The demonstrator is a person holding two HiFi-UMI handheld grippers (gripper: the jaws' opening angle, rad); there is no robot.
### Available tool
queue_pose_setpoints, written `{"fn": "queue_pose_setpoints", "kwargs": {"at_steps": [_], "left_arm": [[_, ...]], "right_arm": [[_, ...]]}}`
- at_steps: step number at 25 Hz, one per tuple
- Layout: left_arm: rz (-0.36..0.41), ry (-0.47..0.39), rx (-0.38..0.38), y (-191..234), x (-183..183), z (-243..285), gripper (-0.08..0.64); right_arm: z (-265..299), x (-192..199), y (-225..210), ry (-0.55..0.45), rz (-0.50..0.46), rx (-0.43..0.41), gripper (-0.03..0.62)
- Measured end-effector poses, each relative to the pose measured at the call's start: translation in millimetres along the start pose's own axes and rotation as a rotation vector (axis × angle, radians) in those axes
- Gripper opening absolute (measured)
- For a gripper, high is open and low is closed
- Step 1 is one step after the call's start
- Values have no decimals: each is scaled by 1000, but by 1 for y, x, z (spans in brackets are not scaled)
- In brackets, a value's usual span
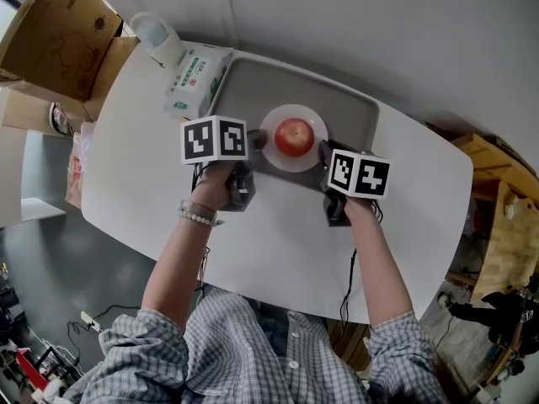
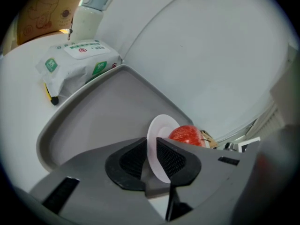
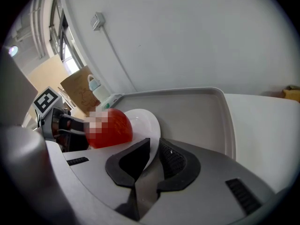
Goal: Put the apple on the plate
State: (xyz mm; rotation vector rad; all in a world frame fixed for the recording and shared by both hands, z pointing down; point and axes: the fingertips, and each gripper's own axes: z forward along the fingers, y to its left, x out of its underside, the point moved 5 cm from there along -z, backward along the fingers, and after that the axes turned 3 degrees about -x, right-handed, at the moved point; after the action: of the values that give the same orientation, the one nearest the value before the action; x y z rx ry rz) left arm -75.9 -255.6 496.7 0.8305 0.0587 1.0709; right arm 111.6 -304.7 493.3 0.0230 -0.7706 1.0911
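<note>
Apple: one, red
Plate: one, white
Tray: one, grey
Wet-wipes pack: one, far left
Bottle: one, far left
Cardboard box: one, far left
Counter: one, white
Grippers: two, left gripper and right gripper

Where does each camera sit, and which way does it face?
Head view: on the person's head, looking steeply down at the white table; both forearms, left gripper, right gripper show.
Left gripper view: rides the left gripper, looking along its jaws, clamped on the white round plate, across the grey tray.
Right gripper view: rides the right gripper, jaws on the plate's opposite rim, facing the left gripper.
Shared: both gripper views show the red apple on the plate.
</note>
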Motion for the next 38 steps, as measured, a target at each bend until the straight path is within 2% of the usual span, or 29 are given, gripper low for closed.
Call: {"fn": "queue_pose_setpoints", "kwargs": {"at_steps": [3, 8, 11, 13, 16, 19, 21, 23, 26, 30, 33, 38], "left_arm": [[-49, -19, 57, 0, -2, -2, 119], [-75, -50, 75, 3, -5, -6, 121], [-69, -58, 86, 2, -5, -7, 121], [-50, -64, 81, 3, -5, -10, 121], [25, -93, 15, 7, -7, -18, 120], [120, -128, -25, 6, -7, -29, 99], [156, -155, -7, 1, -6, -36, 36], [187, -181, 34, -6, -6, -45, 20], [240, -207, 87, -14, -5, -58, 9], [364, -233, 134, -28, -5, -80, 8], [455, -237, 140, -37, -1, -97, 8], [553, -243, 143, -51, 10, -127, 8]], "right_arm": [[1, -1, 2, -7, -20, 8, 52], [1, -1, 2, -30, -71, 37, 52], [-2, -4, -2, -64, -109, 60, 52], [-6, -8, -3, -96, -97, 57, 52], [-17, -16, -5, -166, -64, 56, 52], [-28, -20, 3, -214, -51, 7, 51], [-35, -21, 9, -233, -59, -8, 49], [-42, -20, 16, -254, -86, -2, 45], [-56, -21, 27, -311, -97, -11, 37], [-76, -21, 41, -371, -73, -19, 32], [-91, -18, 53, -382, -105, -6, 32], [-119, -16, 72, -422, -162, 7, 32]]}}
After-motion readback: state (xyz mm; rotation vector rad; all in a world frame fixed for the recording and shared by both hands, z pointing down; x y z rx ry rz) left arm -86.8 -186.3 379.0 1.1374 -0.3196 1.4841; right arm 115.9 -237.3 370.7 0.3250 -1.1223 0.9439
